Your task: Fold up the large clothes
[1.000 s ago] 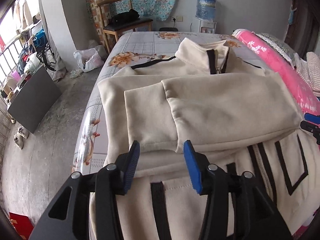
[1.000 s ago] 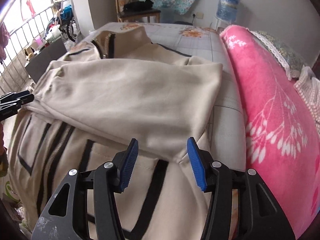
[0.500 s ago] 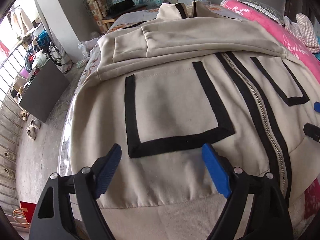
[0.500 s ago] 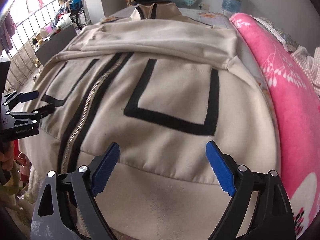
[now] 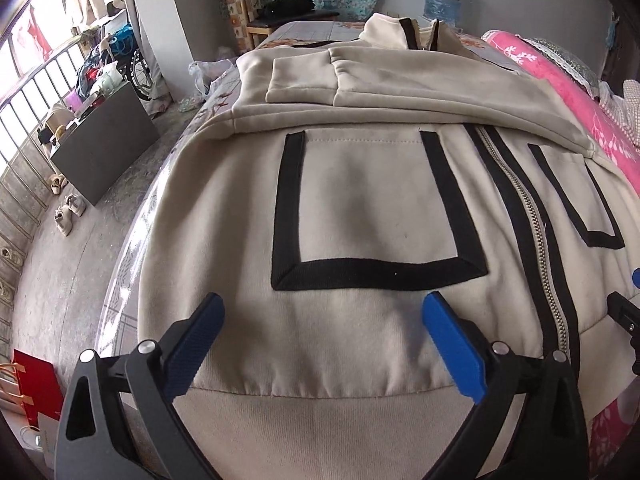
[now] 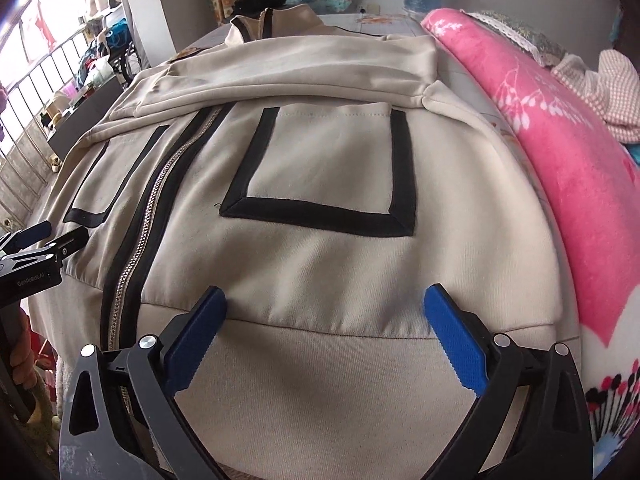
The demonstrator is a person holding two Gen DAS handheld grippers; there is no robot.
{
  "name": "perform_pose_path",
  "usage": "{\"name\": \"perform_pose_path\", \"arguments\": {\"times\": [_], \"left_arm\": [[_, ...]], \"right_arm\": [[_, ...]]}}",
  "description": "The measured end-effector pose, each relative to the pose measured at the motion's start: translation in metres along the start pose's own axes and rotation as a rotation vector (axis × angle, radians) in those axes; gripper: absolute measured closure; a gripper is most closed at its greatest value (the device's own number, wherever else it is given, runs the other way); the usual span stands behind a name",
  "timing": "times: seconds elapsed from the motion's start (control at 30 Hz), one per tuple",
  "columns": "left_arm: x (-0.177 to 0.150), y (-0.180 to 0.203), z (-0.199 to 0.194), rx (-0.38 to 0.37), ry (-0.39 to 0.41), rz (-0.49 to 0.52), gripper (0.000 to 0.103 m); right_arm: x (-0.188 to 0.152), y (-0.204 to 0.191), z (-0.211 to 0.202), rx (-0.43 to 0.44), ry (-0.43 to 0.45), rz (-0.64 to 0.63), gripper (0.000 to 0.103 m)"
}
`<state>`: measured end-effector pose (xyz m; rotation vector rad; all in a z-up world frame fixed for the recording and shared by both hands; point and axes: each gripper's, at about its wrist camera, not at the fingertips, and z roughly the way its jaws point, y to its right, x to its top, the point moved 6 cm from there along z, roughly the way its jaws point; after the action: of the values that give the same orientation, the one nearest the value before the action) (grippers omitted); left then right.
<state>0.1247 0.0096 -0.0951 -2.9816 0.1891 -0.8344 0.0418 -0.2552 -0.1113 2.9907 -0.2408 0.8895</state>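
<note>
Left wrist view: a cream zip-up jacket [image 5: 372, 208] lies front-up on a bed, covering most of the mattress. Its sleeves are folded across the chest, just beyond the black-trimmed pocket [image 5: 376, 216]. The left gripper [image 5: 322, 320] hovers over the hem band nearest the camera, its blue pads spread wide and holding nothing. The collar sits at the far end from the hem, toward a wooden chair [image 5: 276, 8]. To the pocket's right runs the metal zipper [image 5: 536, 240].

Right wrist view: the same jacket [image 6: 312, 272] fills the frame, with a pink blanket [image 6: 560, 152] alongside its right edge. The right gripper [image 6: 324, 320] is also spread wide and empty, poised above the ribbed hem band on the other side of the zipper [image 6: 148, 216].

The fabric looks like thick, soft fleece: floppy, fairly weighty, not slippery, likely to sag between two grips. The hem band, one gripper on each side of the zipper, seems the soundest hold. The jacket's long axis runs from hem to collar, pointing away from both cameras.
</note>
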Motion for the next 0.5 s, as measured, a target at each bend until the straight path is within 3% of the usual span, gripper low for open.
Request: {"name": "perform_pose_path", "arguments": {"times": [0.23,0.37,0.5], "left_arm": [[-0.002,-0.002,0.0,-0.023,-0.012,-0.017,0.006],[-0.002,-0.003,0.001,-0.033,-0.01,-0.011,0.006],[-0.003,-0.003,0.0,-0.037,-0.015,-0.01,0.006]], "right_arm": [[0.0,-0.004,-0.01,-0.005,-0.043,-0.034,0.008],[-0.006,-0.018,-0.025,0.038,-0.039,-0.072,0.008],[-0.017,-0.023,-0.019,0.002,-0.083,-0.082,0.008]]}}
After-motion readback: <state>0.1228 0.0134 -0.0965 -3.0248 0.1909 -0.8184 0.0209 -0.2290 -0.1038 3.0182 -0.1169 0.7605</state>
